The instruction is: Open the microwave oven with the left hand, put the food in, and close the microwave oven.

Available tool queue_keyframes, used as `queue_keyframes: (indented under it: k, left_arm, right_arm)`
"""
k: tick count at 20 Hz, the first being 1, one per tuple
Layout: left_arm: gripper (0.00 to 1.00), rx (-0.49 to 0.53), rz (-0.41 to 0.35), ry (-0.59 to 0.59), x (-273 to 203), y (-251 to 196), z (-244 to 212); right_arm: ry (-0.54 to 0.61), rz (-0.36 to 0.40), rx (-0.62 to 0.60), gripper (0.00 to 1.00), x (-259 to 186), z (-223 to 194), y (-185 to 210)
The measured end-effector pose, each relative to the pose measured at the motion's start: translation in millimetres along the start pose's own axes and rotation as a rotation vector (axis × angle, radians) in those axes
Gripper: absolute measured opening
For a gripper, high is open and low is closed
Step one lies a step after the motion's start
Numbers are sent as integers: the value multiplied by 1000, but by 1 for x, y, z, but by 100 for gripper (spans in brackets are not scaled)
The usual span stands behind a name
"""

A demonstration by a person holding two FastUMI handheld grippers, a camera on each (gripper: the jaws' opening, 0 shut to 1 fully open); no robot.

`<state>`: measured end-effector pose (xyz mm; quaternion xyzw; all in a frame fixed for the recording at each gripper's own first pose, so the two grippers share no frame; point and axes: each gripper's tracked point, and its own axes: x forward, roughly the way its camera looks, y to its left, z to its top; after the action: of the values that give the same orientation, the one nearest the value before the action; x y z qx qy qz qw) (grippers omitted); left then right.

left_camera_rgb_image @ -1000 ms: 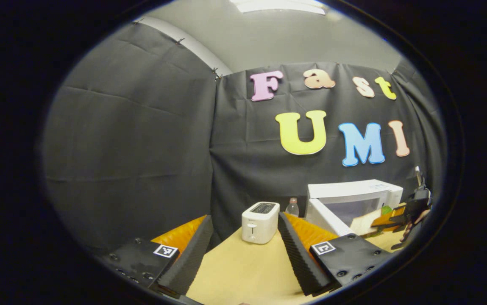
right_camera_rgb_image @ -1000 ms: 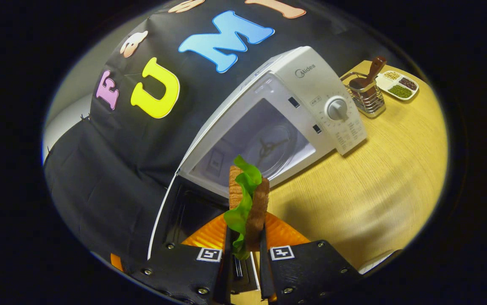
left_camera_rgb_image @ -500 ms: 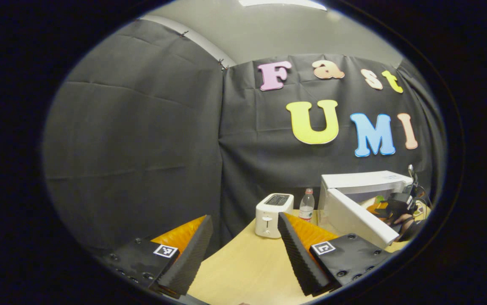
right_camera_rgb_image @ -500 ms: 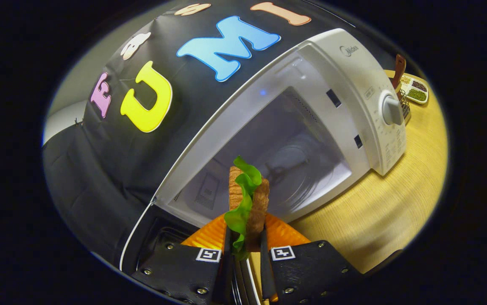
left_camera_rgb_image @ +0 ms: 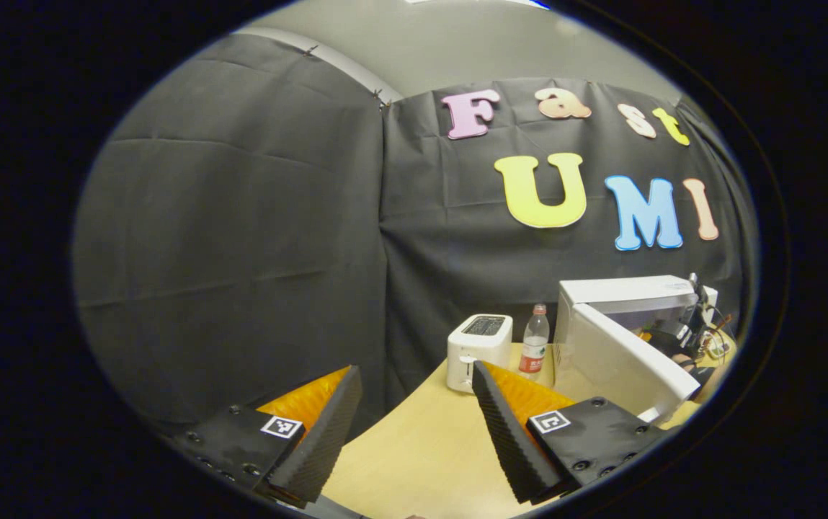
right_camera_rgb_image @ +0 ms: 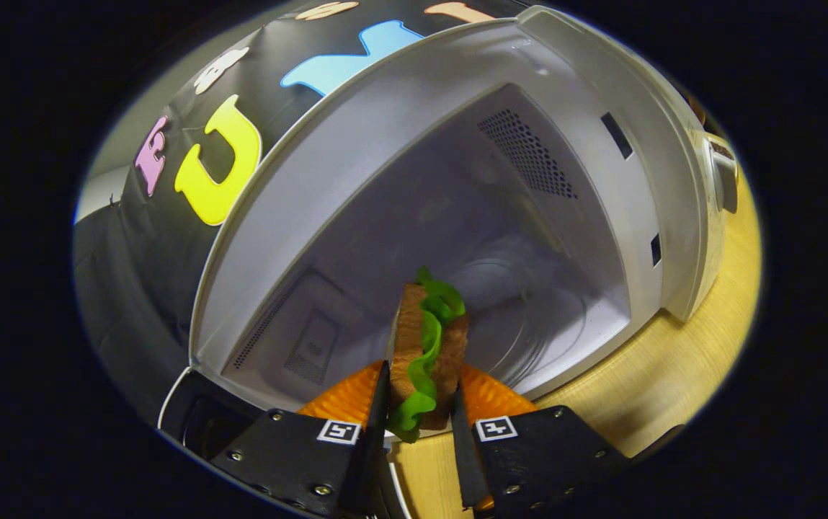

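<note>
A: Your right gripper [right_camera_rgb_image: 417, 422] pinches the sandwich [right_camera_rgb_image: 428, 353] between both fingers, holding it upright at the mouth of the open microwave [right_camera_rgb_image: 450, 194], over the cavity floor.

B: And the left?

A: Your left gripper [left_camera_rgb_image: 414, 425] hangs wide apart over the table [left_camera_rgb_image: 421, 447], holding nothing. Beyond it you see the microwave door [left_camera_rgb_image: 622, 360] swung open, with a toaster [left_camera_rgb_image: 478, 341] and a bottle [left_camera_rgb_image: 533, 352] just beside it
</note>
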<state>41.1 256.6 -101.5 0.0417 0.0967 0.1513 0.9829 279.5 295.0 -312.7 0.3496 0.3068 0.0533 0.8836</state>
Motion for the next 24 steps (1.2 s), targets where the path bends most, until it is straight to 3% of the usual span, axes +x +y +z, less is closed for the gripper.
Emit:
queue_keyframes:
  k: [1,2,4,5,7,9,15,20,23,24]
  left_arm:
    - [96,12,-1,-3,2,-2,-2]
    - [97,20,-5,-4,4,-4,-1]
    - [97,24,-21,-6,4,-11,-1]
    - [97,24,-30,-8,7,-15,0]
    - [99,25,-43,-14,8,-20,0]
    - [99,16,-58,-16,10,-28,-4]
    - [99,-2,-127,7,5,-55,-29]
    - [100,-7,-172,55,-4,-83,-61]
    - [94,-22,-182,77,-16,-100,-73]
    - [85,-31,-192,84,-22,-107,-76]
  right_arm:
    - [-14,-41,-49,40,-3,3,-7]
    - [-26,-71,-96,54,-2,5,-14]
    - [-31,-126,-183,66,-6,10,-24]
    - [-32,-158,-227,88,-9,11,-32]
    - [-41,-186,-299,95,-18,15,-39]
    - [-60,-191,-374,97,-35,25,-42]
    - [-145,-55,-593,97,-107,45,-11]
    - [-224,61,-651,97,-181,69,16]
    - [-278,91,-656,97,-223,89,21]
    - [-287,101,-654,97,-234,94,23]
